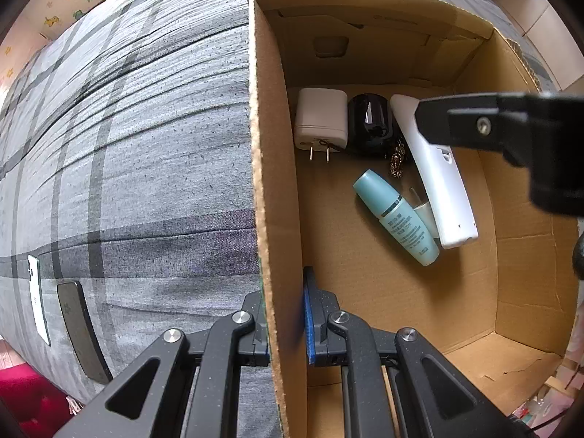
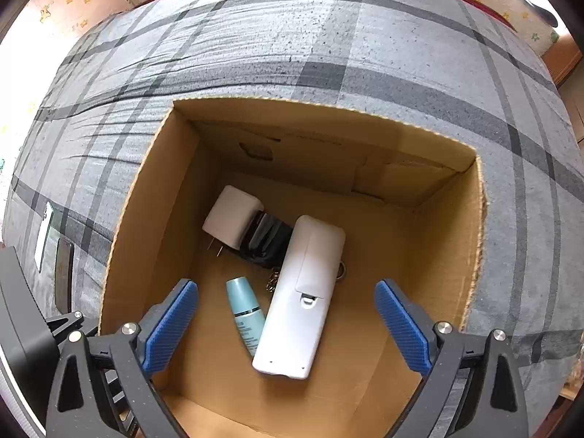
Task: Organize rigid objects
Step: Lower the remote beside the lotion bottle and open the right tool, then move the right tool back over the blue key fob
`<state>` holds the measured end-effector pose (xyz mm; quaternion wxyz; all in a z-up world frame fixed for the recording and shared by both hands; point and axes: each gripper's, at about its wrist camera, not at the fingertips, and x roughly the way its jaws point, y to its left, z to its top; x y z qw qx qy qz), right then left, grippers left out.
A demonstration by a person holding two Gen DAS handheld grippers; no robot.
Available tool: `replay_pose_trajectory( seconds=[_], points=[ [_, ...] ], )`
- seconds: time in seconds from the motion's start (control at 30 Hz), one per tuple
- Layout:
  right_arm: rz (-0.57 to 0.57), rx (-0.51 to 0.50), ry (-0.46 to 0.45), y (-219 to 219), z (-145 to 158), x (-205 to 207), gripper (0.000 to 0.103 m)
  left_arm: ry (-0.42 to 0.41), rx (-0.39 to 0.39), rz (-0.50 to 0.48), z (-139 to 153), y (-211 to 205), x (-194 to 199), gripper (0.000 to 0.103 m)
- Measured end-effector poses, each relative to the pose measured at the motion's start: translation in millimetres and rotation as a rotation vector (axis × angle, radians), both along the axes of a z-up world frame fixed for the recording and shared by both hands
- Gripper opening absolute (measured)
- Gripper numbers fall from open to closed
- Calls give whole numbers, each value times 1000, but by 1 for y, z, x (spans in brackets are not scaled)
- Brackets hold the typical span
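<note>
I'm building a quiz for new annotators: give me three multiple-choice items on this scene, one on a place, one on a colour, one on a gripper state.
1. Where does the white remote lie?
A. on the bedspread
B. in the cardboard box
C. between closed pads

2. What colour is the small bottle?
A. teal
B. red
C. yellow

3. What is the left gripper doing?
A. hanging open over the box
B. clamping the box's side wall
C. holding the charger

Answers:
1 B: it rests on the cardboard box floor, beside the bottle.
2 A: its cap and body are teal.
3 B: its pads press both faces of the wall, while the right gripper stands open above the remote.
</note>
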<state>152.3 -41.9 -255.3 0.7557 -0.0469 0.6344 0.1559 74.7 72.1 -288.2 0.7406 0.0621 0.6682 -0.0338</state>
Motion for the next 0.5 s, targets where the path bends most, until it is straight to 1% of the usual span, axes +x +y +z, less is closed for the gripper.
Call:
replay_pose_trajectory(
  seconds=[0.27,0.5],
  points=[
    [-12,-13,-54,-11,16,5,102,0,6,3,0,-2,0,13],
    [-32,-13,-88,-29,32,8,102,0,9,8,1,-3,0,13]
  ],
)
